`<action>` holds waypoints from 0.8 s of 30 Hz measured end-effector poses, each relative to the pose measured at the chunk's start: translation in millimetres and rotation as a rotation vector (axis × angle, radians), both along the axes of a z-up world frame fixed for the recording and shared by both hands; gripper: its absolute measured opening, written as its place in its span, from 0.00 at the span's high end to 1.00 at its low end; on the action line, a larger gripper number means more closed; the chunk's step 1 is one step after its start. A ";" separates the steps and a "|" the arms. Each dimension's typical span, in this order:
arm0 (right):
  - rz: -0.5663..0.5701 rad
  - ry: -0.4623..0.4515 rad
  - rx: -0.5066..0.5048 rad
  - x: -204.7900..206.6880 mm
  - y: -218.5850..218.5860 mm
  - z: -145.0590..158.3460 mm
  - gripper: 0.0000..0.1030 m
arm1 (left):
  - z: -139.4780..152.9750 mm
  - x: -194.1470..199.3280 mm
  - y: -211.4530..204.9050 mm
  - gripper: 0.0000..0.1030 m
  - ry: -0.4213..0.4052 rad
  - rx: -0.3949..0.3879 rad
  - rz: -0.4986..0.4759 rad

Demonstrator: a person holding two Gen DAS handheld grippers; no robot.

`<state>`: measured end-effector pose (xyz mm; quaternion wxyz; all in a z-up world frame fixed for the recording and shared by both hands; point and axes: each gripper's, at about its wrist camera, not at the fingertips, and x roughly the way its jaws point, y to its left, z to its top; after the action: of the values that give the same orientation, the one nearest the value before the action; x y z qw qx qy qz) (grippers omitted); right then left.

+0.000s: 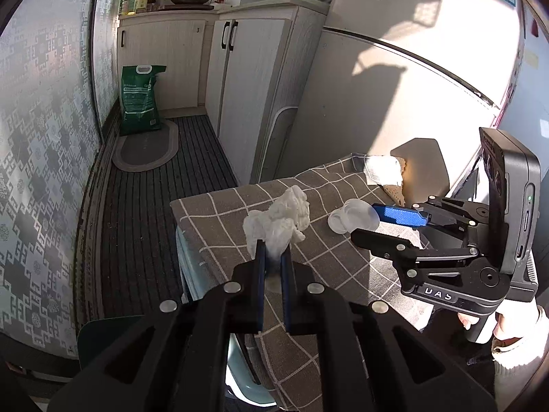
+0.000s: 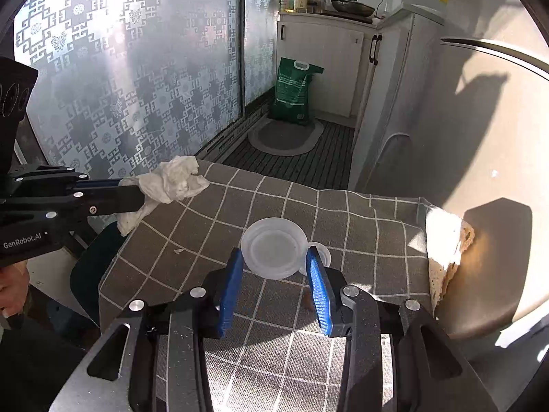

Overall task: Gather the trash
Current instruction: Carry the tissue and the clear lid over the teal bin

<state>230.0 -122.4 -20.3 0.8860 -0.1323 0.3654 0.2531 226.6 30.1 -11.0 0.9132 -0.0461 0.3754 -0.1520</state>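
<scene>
The left gripper (image 1: 272, 257) sits closest, its jaws pinched tight on a crumpled white paper tissue (image 1: 278, 221) that puffs out in loose, wrinkled folds above the blue pads. In the right wrist view that wad (image 2: 171, 180) hangs in the air just past the near left corner of the table (image 2: 212, 206), which is draped in a grey-brown cloth with a white grid. Further right, the right gripper (image 2: 274, 267) has its jaws partly open around a clear, translucent plastic cup (image 2: 272, 252) with a round rim; the cup lies tipped so that its mouth faces the camera, and nothing shows inside it. Both blue pads meet its sides, so it looks gripped, though whether it has left the cloth I cannot tell. In the left wrist view the same cup (image 1: 353, 218) sits between those fingers over the middle of the table. At the far right edge, a sunlit white cloth (image 2: 442, 240) lies over a tan mat (image 2: 468, 237).
</scene>
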 end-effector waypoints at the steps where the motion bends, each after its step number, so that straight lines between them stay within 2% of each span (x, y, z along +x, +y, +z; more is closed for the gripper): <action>1: 0.009 0.001 0.008 -1.4 5.0 1.3 0.63 | 0.1 -2.1 4.3 0.91 0.000 0.004 0.005; 7: 0.079 -0.001 0.041 -15.4 35.2 13.0 0.63 | -4.2 -16.8 32.2 0.91 0.013 0.038 0.046; 13: 0.145 -0.014 0.033 -28.3 70.4 20.1 0.63 | -14.8 -30.3 56.9 0.91 0.039 0.061 0.085; 24: 0.233 0.008 0.024 -43.5 123.5 16.5 0.63 | -52.9 -49.7 99.5 0.91 0.134 0.104 0.133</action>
<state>186.5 1.1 -3.7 0.8506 -0.1623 0.3482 0.3591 177.0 129.6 -63.9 0.8952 -0.0336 0.4392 -0.0677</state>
